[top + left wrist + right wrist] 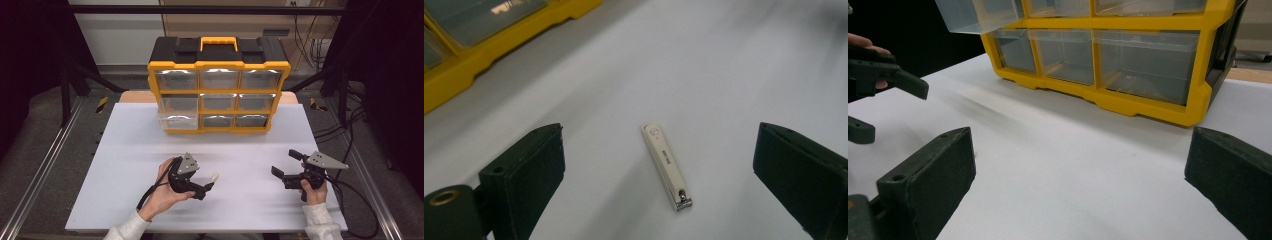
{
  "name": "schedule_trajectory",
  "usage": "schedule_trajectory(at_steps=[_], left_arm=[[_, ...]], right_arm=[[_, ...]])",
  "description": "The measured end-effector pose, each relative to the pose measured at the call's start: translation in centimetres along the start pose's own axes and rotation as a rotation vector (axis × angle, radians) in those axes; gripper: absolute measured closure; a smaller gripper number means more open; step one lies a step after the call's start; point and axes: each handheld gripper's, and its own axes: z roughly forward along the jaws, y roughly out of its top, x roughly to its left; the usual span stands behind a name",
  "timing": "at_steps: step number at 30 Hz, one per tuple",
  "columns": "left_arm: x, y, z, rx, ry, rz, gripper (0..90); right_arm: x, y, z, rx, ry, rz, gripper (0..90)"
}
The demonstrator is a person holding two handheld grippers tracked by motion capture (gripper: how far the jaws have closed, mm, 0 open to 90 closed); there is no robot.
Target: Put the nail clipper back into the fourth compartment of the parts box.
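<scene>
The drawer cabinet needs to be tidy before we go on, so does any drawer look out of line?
Yes. On the yellow drawer cabinet, the bottom-left drawer sticks out past the frame, while the other drawers sit flush. Separately, a nail clipper lies loose on the white table, between the open left gripper's jaws.

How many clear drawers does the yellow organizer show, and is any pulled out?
9, in a three-by-three grid on the organizer: three top, three middle, three bottom. The bottom-left drawer sticks out; the others sit flush.
</scene>
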Motion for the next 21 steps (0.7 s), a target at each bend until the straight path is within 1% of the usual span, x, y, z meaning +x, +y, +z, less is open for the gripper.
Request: schedule_trajectory(at_steps=[4,5,7,14,18,21], left_arm=[[-0.4,-0.2,0.9,0.032,-0.002,-0.028,9.6],[-0.4,-0.3,1.0,0.035,-0.001,-0.038,10.6],[-0.5,-0.4,1.3,0.044,0.0,-0.044,11.8],[-0.7,-0.8,2.0,0.067,0.023,-0.081,18.0],[-0.8,-1.0,2.6,0.084,0.025,-0.098,23.8],[-1.0,-1.1,2.9,0.094,0.035,-0.1,28.9]], right_arm=[[0.0,0.0,0.0,-0.002,0.0,0.0,0.3],[0.0,0.0,0.0,-0.001,0.0,0.0,0.3],[0.0,0.0,0.0,0.0,0.0,0.0,0.3],[0.0,0.0,0.0,-0.001,0.0,0.0,0.3],[0.0,0.0,0.0,0.0,0.0,0.001,0.3],[0.0,0.0,0.0,0.0,0.0,0.001,0.3]])
